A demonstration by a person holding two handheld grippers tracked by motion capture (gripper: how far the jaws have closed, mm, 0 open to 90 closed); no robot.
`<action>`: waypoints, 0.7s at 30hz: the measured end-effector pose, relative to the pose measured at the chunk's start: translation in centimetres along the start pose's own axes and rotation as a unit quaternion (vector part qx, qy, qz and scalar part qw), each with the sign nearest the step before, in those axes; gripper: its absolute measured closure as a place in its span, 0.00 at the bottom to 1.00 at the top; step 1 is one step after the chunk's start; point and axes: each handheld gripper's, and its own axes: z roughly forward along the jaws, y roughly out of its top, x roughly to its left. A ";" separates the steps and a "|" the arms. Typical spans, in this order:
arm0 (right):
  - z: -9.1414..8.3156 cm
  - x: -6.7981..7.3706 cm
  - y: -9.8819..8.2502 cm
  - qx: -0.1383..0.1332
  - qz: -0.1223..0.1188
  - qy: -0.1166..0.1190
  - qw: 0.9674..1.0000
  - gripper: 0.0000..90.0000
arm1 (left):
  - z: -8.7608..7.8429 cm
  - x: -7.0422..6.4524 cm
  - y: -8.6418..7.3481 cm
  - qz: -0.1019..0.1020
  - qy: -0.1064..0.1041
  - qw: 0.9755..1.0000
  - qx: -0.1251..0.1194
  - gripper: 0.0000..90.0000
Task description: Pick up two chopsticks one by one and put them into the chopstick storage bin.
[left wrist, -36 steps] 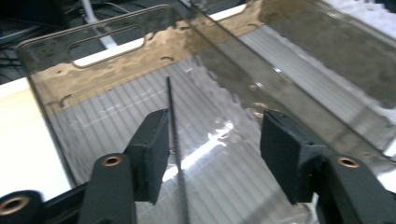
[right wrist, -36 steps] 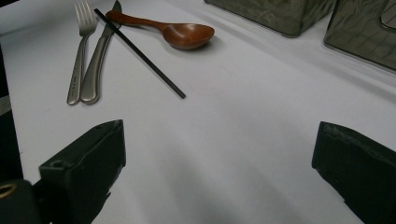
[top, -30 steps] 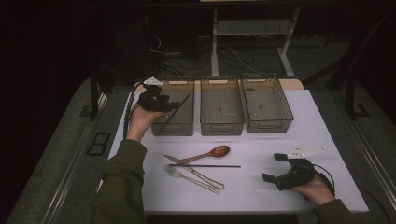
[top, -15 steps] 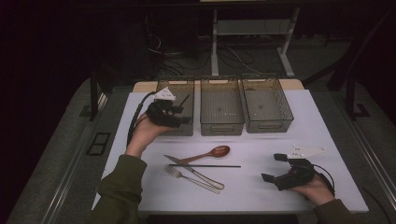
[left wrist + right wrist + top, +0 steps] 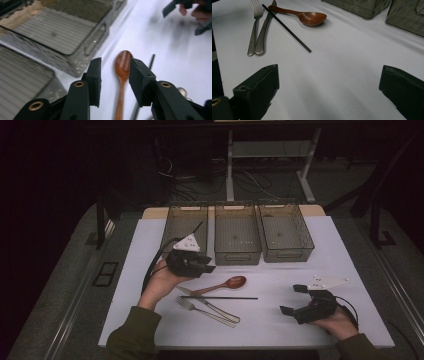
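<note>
In the high view the left gripper (image 5: 206,268) sits left of centre in the frame, just below the leftmost of three clear bins (image 5: 185,226) lined up across the upper middle. Its jaws have just been closing, yet they are not clamped on anything: in the left gripper view the two black pads (image 5: 96,80) stand a narrow gap apart above the table, and the wooden spoon (image 5: 122,75) shows through that gap on the white table (image 5: 175,62) beyond, untouched. That gripper holds nothing.

The wooden spoon lies near the centre of the high view, its bowl pointing toward the right and its handle running down to the left under the left gripper's nose. Just below it a thin black stick (image 5: 220,297) lies level across the middle, crossing the handles of a metal fork (image 5: 202,310) and a metal knife (image 5: 210,306), which slant toward the lower right.

The right gripper (image 5: 294,299) rests in the lower right of the high view, well apart from the cutlery, held by a hand at the table's near edge. Its jaws are spread wide with only bare table between them; in the right gripper view the pads stand at the lower left and lower right corners, and the spoon, stick, fork and knife lie in the upper left.
</note>
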 end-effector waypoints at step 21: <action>0.0 0.1 0.0 0.000 -0.008 0.002 1.000 0.02 | 2.1 -2.9 -4.7 0.004 -0.043 0.999 0.013 0.90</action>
